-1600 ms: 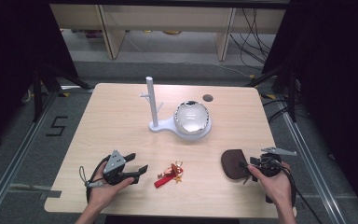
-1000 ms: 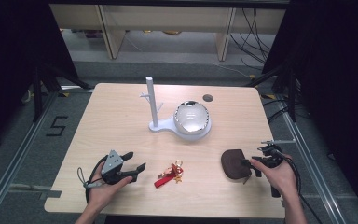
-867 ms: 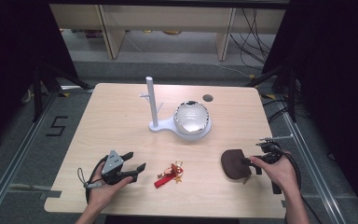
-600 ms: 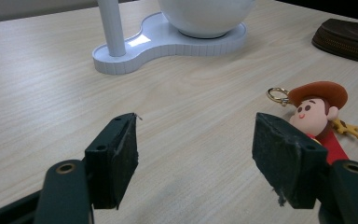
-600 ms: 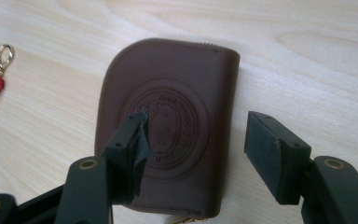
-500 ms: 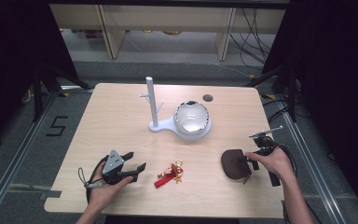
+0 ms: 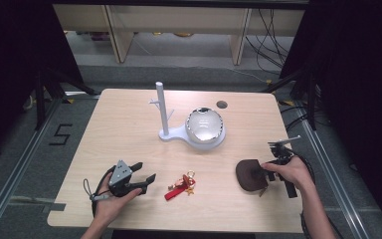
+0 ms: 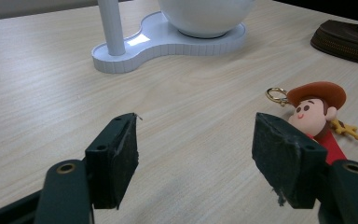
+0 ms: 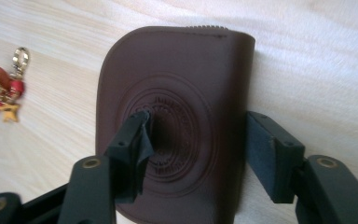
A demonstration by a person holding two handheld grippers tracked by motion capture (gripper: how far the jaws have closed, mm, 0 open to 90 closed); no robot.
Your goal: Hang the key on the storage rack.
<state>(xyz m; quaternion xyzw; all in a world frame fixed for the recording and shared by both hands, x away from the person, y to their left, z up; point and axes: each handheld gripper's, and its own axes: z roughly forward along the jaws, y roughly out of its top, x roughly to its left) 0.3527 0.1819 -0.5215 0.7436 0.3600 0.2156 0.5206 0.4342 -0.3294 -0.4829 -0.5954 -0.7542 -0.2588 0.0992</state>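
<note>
Two tools up, but your right tool is the one on it: jaws wide, closing in, straddling right part of brown pouch flat on counter, not pinching yet. Pouch long axis runs straight ahead. Left tool open, empty, near keychain.

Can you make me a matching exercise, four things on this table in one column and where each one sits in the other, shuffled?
Things:
1 brown pouch
2 cowboy keychain
3 white stand
4 silver ball

Places:
A on the stand's round base
B under the right gripper, below its open jaws
C upright near the table's middle
D flat on the table beside the left gripper

Pairs: 1-B, 2-D, 3-C, 4-A
</note>
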